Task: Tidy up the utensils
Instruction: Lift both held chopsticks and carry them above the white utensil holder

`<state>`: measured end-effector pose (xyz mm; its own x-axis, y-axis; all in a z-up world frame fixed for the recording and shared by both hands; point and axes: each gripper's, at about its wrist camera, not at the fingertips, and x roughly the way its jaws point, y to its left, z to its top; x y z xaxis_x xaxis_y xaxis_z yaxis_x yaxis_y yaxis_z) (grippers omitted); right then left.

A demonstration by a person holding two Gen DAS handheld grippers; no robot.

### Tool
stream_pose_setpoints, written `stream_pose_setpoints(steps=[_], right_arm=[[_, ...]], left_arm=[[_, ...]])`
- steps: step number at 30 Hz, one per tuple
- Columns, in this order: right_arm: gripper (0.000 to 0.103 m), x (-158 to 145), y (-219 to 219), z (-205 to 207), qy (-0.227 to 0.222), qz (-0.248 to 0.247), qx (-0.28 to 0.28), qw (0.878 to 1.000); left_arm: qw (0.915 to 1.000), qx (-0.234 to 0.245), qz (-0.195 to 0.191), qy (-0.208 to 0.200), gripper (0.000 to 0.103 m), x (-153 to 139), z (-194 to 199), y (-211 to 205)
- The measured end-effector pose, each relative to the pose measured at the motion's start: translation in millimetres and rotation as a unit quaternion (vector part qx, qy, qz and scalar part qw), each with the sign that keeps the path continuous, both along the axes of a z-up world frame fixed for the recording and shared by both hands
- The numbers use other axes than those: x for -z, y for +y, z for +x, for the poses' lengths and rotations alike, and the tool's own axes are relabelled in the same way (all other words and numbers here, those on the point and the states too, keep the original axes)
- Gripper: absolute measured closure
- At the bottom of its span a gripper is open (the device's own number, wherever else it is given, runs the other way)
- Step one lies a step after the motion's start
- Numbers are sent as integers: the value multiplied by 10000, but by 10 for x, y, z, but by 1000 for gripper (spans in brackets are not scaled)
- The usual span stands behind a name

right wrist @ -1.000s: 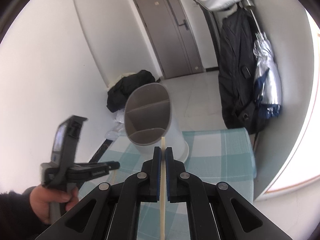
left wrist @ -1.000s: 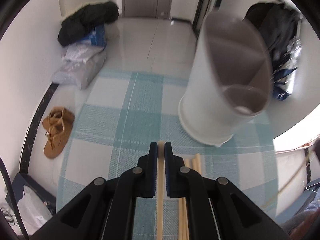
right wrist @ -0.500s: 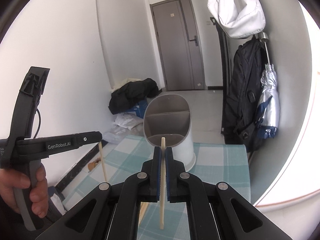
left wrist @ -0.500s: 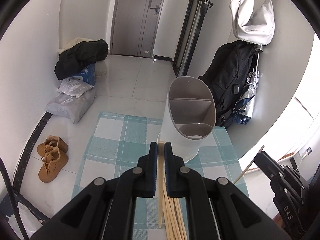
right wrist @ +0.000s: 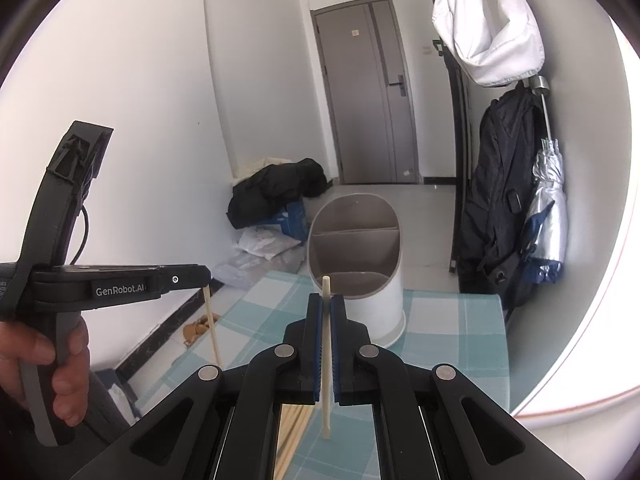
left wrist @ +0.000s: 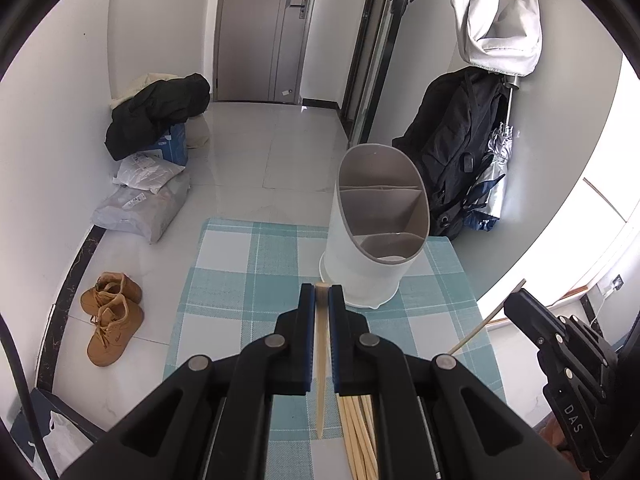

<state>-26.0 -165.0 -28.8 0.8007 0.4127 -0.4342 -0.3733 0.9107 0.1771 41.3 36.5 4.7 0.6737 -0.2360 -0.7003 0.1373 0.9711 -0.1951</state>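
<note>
A white utensil holder (left wrist: 374, 240) with grey compartments stands on the blue checked tablecloth (left wrist: 248, 280); it also shows in the right wrist view (right wrist: 356, 268). My left gripper (left wrist: 321, 292) is shut on a wooden chopstick (left wrist: 321, 360), held above the cloth short of the holder. My right gripper (right wrist: 327, 300) is shut on a pale chopstick (right wrist: 326, 360), also raised in front of the holder. A bundle of chopsticks (left wrist: 358, 436) lies on the cloth below the left gripper. The left gripper (right wrist: 192, 280) with its chopstick (right wrist: 212, 328) shows in the right wrist view.
The table's far edge is just behind the holder. On the floor lie brown shoes (left wrist: 112, 316), plastic bags (left wrist: 144, 200) and a black jacket (left wrist: 156, 112). A black backpack (left wrist: 460, 148) and umbrella hang by the right wall.
Both grippers have risen and pulled back from the holder, each still gripping its chopstick. The holder now looks smaller and farther away in both views.
</note>
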Motion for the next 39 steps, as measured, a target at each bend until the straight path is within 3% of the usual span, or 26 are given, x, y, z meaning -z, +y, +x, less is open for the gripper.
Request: stream_pose_setpoints(steps=[8, 19, 31, 39], right_arm=[[100, -184, -134, 63, 31, 292, 74, 9995], [100, -696, -208, 305, -290, 141, -78, 9994], [100, -1401, -76, 861, -774, -18, -320, 9965], [100, -1489, 55, 1278, -933, -197, -350, 9948]], left_arm=[[9994, 319, -153, -5, 100, -267, 126, -77], [9967, 764, -265, 76, 101, -780, 335, -229], [9951, 744, -651, -39, 100, -1235, 797, -198], [9949, 631, -752, -237, 101, -1399, 1173, -135]])
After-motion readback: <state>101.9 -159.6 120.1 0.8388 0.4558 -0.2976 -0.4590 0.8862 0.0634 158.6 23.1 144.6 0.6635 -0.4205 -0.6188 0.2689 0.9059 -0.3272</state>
